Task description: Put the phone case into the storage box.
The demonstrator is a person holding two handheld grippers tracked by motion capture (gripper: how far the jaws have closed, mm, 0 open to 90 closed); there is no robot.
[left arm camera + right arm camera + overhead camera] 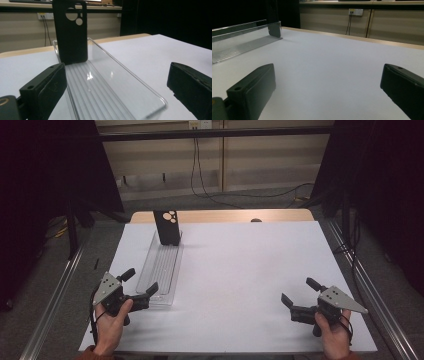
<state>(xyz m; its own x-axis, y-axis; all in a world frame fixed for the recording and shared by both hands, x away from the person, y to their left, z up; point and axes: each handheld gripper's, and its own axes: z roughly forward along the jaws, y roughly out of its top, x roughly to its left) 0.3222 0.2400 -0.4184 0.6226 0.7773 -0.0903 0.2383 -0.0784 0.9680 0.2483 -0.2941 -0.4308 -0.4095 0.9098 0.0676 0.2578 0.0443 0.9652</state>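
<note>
A black phone case (167, 227) (70, 32) (273, 17) with round camera cut-outs stands upright at the far end of a long clear ribbed tray (161, 267) (105, 90) (239, 41) on the white table sheet. My left gripper (141, 284) (117, 85) is open at the tray's near end, its jaws either side of the tray's near corner, nothing held. My right gripper (298, 292) (329, 87) is open over bare sheet at the near right, empty, pointing left towards the tray.
The white sheet (240, 270) covers most of the table; a strip of wood (225, 216) shows at the far edge. Metal rails (370, 290) run along both sides. Cables (200, 180) hang on the back wall. Dark curtains flank the table.
</note>
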